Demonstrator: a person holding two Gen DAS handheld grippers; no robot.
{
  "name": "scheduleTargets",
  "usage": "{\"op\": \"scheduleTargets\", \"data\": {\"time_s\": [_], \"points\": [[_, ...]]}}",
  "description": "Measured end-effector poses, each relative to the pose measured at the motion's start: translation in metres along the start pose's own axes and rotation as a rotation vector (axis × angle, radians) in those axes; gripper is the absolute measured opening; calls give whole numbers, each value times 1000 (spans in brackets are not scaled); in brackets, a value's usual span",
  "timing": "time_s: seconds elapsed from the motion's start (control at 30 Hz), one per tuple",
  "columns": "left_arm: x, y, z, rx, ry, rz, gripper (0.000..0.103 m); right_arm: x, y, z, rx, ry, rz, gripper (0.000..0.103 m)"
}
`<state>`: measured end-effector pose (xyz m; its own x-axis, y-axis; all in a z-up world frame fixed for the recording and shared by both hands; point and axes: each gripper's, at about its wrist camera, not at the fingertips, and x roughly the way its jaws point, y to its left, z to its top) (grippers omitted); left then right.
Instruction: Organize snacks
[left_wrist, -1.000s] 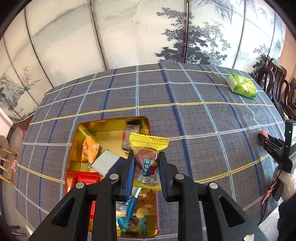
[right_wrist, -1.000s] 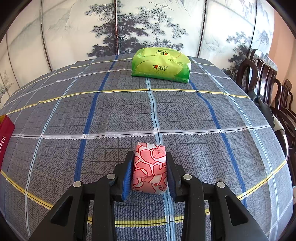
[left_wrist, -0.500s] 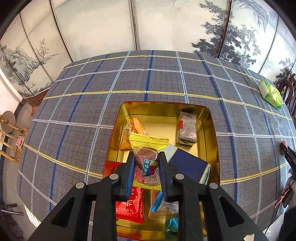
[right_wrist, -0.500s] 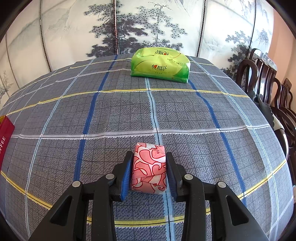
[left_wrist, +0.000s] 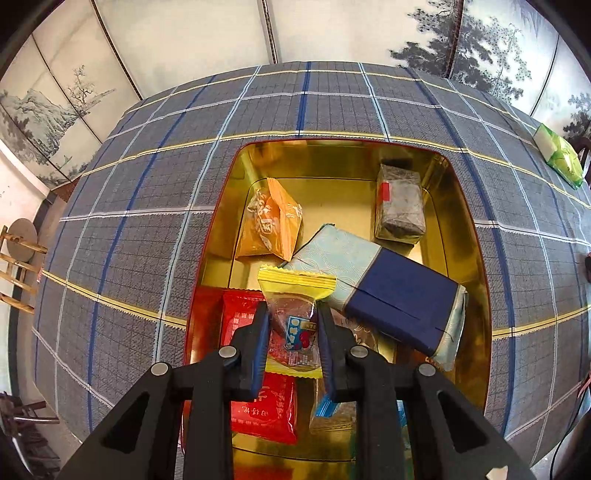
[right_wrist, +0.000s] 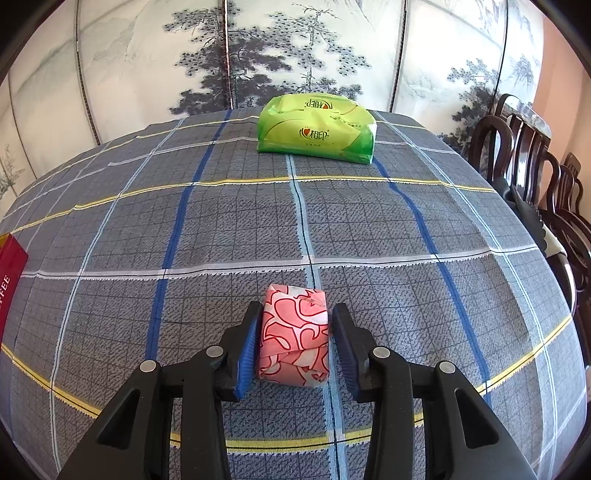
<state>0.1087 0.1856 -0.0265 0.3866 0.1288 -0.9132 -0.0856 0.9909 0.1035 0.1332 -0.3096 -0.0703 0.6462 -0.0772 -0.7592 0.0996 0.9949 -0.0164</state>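
Left tool (left_wrist: 291, 332) pinching a yellow-edged snack packet (left_wrist: 295, 314) by its middle, pads pressed on both sides of the clear wrapper. Held nose-down over the near half of the gold tin (left_wrist: 469, 236), presumably so the packet can drop straight in among the rest. Already lying in the tin: orange pouch (left_wrist: 269, 225), grey foil block (left_wrist: 399, 203), blue-and-pale box (left_wrist: 384, 291) slanted across the middle, red packet (left_wrist: 258, 402) under the tool. Free floor mostly at the far end and centre left; near end crowded, so a release here would likely stack the packet on the red one.

Right tool (right_wrist: 293, 336) straddling a pink patterned packet (right_wrist: 295, 336) resting on the bench (right_wrist: 369, 221). Jaws opening; packet between them, gap visible on the right pad, left pad at most brushing the wrapper. Not gripped. Reads as a set-down on the plaid cloth, well apart from the tin, perhaps parked while the other hand works, perhaps a regrip. Cannot tell which.

Green tissue pack (right_wrist: 317, 129) at the far edge of the bench, clear of both tools. Red box edge (right_wrist: 9, 273) at left of the right view, mostly cut off.
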Motion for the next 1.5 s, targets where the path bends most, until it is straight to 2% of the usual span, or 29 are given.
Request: {"op": "scheduleTargets", "data": {"time_s": [0.4, 0.47, 0.57, 0.63, 0.83, 1.0, 1.23, 1.33, 1.43, 1.47, 1.5], "points": [[7, -5, -5, 35, 5, 38, 27, 2, -7, 4, -2, 4, -3, 44], [6, -6, -4, 39, -2, 50, 30, 2, -7, 5, 0, 7, -4, 44], [4, -6, -3, 36, -9, 58, 40, 1, -4, 6, -5, 20, -4, 32], [1, -6, -3, 40, -21, 69, 49, 1, 0, 6, -14, 26, -9, 32], [-11, -7, -5, 53, -57, 92, 55, -7, 9, 5, -11, 27, -18, 31], [-20, -5, -8, 41, -76, 76, 60, -25, 21, 6, -14, 1, 5, 31], [-36, 1, -13, 9, -97, 30, 62, -55, 65, 7, -70, -34, 90, 31], [-45, 6, -16, -5, -113, 22, 67, -67, 94, 6, -107, -47, 145, 31], [-52, 16, -19, -27, -127, 17, 68, -76, 126, 4, -150, -52, 204, 30], [-54, 19, -20, -37, -129, 17, 68, -80, 139, 3, -169, -56, 229, 29], [-56, 23, -21, -48, -131, 17, 68, -85, 153, 2, -188, -59, 255, 23]]}}
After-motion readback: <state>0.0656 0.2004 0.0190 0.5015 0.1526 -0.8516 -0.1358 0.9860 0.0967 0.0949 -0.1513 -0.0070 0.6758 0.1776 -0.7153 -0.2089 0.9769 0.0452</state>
